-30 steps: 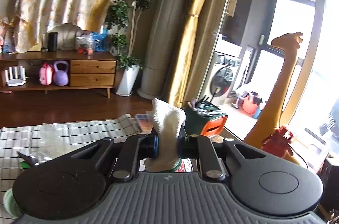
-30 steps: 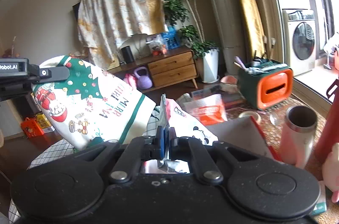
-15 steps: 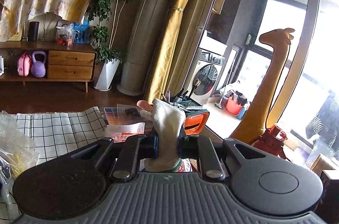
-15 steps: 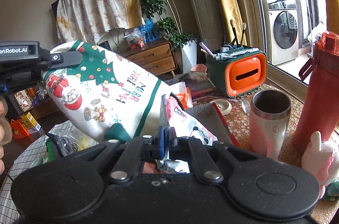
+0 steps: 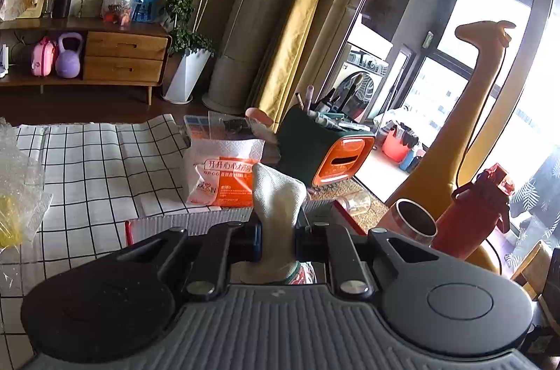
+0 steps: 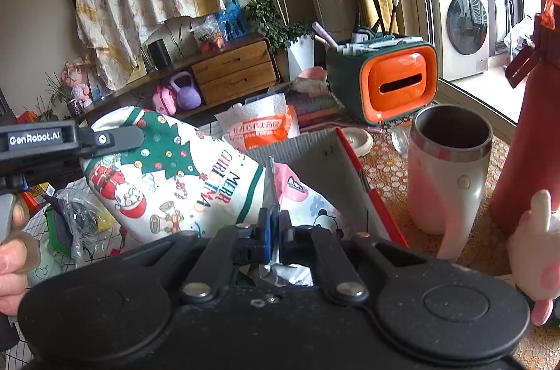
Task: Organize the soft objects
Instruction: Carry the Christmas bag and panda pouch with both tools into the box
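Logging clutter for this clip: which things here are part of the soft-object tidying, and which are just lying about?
In the job:
- Christmas cloth bag, held by the left gripper
- panda packet, pinched by the right gripper
- grey cardboard box, probably the bin

Lying about:
- tissue pack
- steel tumbler
- red bottle
- orange-fronted organizer

A knitted cloth sock (image 5: 276, 198), a glossy plastic tissue pack (image 5: 225, 175), a corrugated cardboard box (image 6: 315, 160) and a brushed-metal-rimmed tumbler (image 6: 449, 160).
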### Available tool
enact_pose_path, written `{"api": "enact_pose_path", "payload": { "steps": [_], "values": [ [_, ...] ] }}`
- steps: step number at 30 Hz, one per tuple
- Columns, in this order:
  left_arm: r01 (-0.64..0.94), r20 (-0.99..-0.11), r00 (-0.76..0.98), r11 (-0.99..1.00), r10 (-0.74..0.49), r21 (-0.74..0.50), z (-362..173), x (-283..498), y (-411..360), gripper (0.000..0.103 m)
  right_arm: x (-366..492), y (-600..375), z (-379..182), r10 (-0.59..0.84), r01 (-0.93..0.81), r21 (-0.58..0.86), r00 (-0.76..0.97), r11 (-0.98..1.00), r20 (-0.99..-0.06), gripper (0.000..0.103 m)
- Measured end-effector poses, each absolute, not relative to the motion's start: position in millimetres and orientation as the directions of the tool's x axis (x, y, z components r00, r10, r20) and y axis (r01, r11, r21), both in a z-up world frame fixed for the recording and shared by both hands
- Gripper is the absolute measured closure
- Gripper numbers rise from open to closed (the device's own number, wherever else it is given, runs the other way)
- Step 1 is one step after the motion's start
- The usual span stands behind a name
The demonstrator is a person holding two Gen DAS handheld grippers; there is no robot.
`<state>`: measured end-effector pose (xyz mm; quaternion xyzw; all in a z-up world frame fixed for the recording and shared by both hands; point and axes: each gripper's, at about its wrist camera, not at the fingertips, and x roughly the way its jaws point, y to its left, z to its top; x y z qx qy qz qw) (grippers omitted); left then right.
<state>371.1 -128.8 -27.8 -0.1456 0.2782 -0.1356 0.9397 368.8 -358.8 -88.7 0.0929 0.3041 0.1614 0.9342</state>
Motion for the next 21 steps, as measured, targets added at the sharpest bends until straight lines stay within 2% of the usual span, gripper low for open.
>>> {"api": "enact_pose_path", "payload": {
  "steps": [9,16,21],
  "values": [
    [0.186,-0.582,0.742,0.937,-0.332,-0.297,-63.9,373.9,-131.8,0.087,377.0,-345.7,-108.7,0.343,-0.252,0.234,0.732,0.939,-0.589,0.099],
    [0.173,-0.668,0.692,0.962,-0.273,-0.213,-78.0,380.9,-136.3,0.088,379.5,-328.8,-121.4,0.356,-0.275,0.226,0.702,0.935,-0.618,0.098],
    [0.199,-0.684,0.691,0.971,-0.236,-0.134,-78.2,375.0,-139.6,0.088,377.4,-318.8,-132.6,0.365,-0.294,0.22,0.674,0.93,-0.642,0.096]
  ]
}}
